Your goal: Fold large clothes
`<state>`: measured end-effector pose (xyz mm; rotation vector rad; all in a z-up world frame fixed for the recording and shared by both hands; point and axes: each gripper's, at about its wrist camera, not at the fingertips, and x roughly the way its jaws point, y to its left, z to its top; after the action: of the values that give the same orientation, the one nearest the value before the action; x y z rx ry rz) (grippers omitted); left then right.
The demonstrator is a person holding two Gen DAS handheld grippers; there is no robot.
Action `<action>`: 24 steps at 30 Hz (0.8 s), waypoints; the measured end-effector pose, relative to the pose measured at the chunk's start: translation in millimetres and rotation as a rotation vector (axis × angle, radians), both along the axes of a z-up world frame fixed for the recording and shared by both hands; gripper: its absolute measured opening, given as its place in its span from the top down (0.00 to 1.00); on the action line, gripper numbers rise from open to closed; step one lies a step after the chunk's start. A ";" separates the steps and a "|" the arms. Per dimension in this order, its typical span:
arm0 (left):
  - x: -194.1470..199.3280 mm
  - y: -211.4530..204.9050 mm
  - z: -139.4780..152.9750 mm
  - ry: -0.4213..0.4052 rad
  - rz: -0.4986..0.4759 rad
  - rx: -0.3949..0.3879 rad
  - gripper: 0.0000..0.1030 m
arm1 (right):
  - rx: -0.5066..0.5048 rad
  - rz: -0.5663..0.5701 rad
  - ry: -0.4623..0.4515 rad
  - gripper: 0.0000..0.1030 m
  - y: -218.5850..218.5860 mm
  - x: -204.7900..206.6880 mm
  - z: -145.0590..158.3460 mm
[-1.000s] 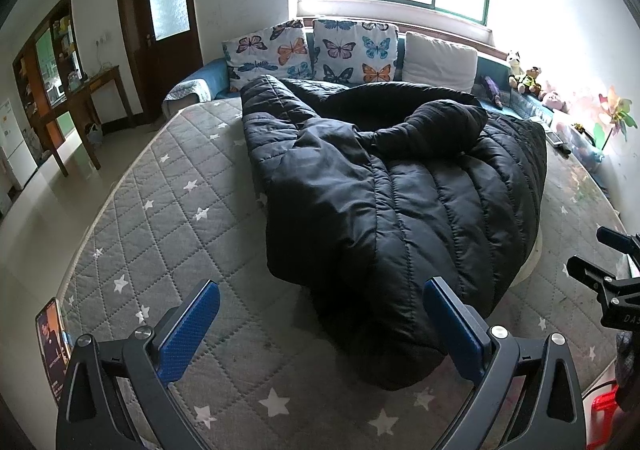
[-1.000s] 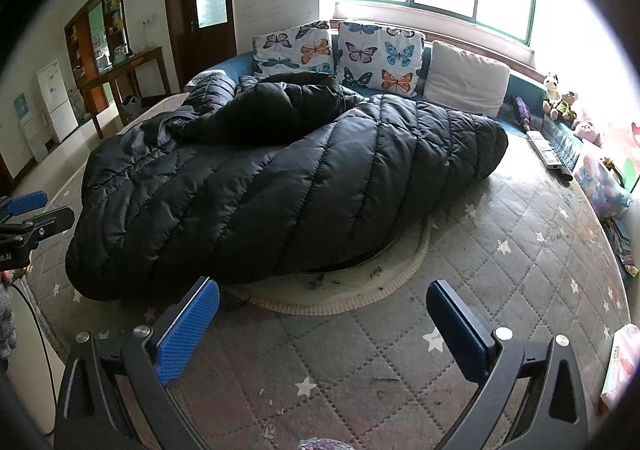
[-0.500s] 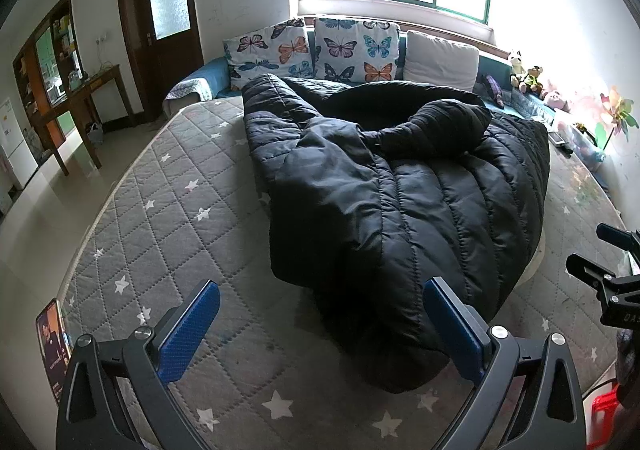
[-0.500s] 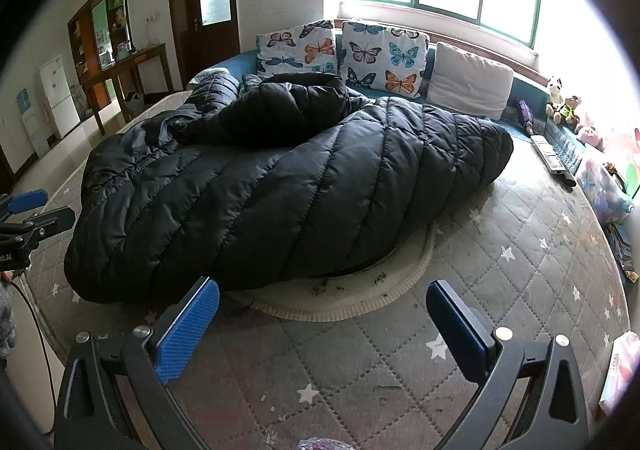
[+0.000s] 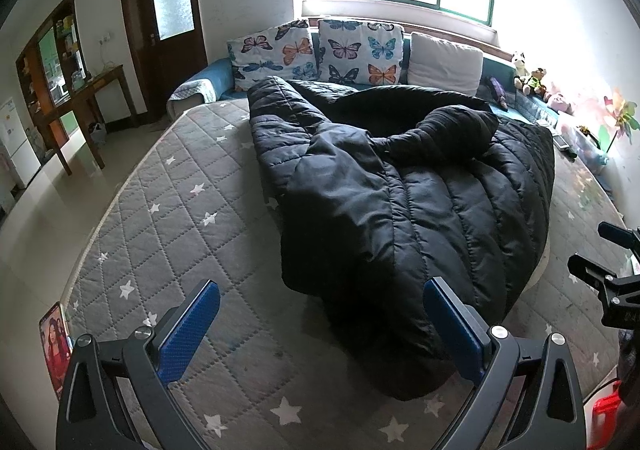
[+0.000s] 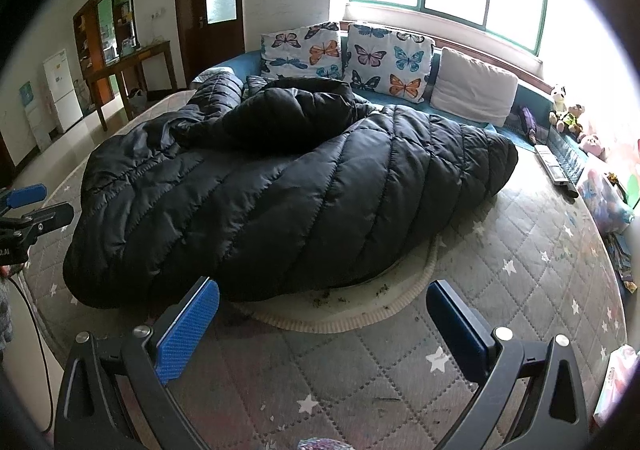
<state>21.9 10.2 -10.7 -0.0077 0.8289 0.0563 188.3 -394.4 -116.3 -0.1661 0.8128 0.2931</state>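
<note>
A large black quilted puffer coat (image 5: pixel 404 202) lies crumpled on a grey star-patterned mattress (image 5: pixel 168 234). It also shows in the right wrist view (image 6: pixel 280 194), partly over a round cream mat (image 6: pixel 360 314). My left gripper (image 5: pixel 320 326) is open and empty, just short of the coat's near hem. My right gripper (image 6: pixel 320 326) is open and empty, above the mattress in front of the coat's lower edge. Each gripper shows at the edge of the other's view: the right one (image 5: pixel 604 270) and the left one (image 6: pixel 28 210).
Butterfly pillows (image 5: pixel 316 54) and a white pillow (image 5: pixel 444 66) lean at the head under the window. Soft toys (image 6: pixel 564 110) and clutter line the right side. A wooden table (image 5: pixel 80 106) and a door (image 5: pixel 164 22) stand across bare floor at left.
Both grippers have drifted slightly; the coat sits a little farther and higher in the views. Both stay open and empty, and the coat has not been touched.
</note>
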 end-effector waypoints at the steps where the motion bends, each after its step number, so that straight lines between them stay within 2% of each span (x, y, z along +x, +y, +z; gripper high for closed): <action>1: 0.6 0.6 0.2 0.000 0.002 0.000 0.00 | -0.003 0.003 0.000 0.00 0.8 0.7 0.0; 24: 20.9 12.6 -0.8 0.027 0.011 -0.006 0.00 | -0.038 0.054 0.010 0.00 18.5 17.4 0.4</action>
<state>42.9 22.8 -11.5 -0.0177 0.8562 0.0646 205.7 -375.9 -115.9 -0.2225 0.8255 0.3298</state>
